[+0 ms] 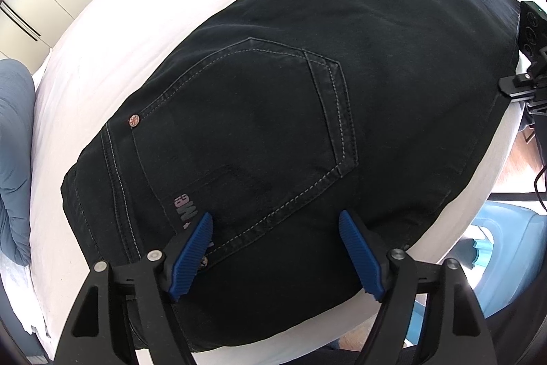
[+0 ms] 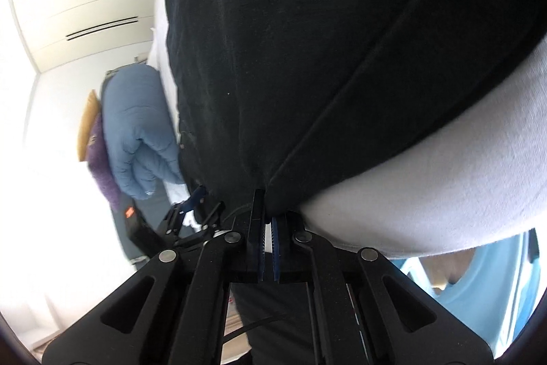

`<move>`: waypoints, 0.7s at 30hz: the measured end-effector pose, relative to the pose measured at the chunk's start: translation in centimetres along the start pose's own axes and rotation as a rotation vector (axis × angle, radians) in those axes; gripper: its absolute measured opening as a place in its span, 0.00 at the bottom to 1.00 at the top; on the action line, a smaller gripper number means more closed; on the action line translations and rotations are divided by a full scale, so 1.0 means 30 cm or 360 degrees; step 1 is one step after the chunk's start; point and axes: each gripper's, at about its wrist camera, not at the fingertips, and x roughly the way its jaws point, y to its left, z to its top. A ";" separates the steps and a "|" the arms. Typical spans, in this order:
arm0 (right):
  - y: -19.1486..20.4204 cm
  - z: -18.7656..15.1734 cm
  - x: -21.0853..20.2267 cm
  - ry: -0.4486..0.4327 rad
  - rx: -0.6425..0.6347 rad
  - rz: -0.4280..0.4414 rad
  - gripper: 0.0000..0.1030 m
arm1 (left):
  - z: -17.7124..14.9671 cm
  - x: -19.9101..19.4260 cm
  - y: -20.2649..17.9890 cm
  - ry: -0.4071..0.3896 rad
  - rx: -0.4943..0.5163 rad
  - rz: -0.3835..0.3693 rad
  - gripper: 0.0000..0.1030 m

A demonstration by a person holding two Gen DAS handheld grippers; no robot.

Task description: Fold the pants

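Observation:
Black jeans lie folded on a white bed, back pocket with pale stitching facing up. My left gripper is open just above the waistband end, its blue pads apart over the pocket's edge. In the right wrist view the jeans fill the frame. My right gripper is shut, its blue pads pinched on the near edge of the black fabric. The right gripper also shows at the far right edge of the jeans in the left wrist view.
A rolled blue duvet and a purple cushion lie at the head of the bed. White wardrobe doors stand behind. A light blue plastic object sits beside the bed's near right edge. The left gripper shows low left.

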 end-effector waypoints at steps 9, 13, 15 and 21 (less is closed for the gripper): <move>0.149 -0.073 -0.228 -0.0111 -0.0371 -0.0124 0.54 | -0.017 0.007 0.003 -0.0006 -0.0017 0.0025 0.82; 0.235 0.029 -0.232 -0.0145 -0.0484 -0.0004 0.54 | -0.001 0.009 -0.013 0.0013 -0.0011 0.0048 0.82; 0.199 0.109 -0.205 -0.0170 -0.0412 0.0001 0.52 | 0.001 0.007 -0.016 0.0018 -0.0016 0.0059 0.82; 0.015 0.189 -0.283 -0.0301 -0.0229 -0.0146 0.00 | 0.006 -0.041 0.015 0.0049 -0.0066 0.0045 0.72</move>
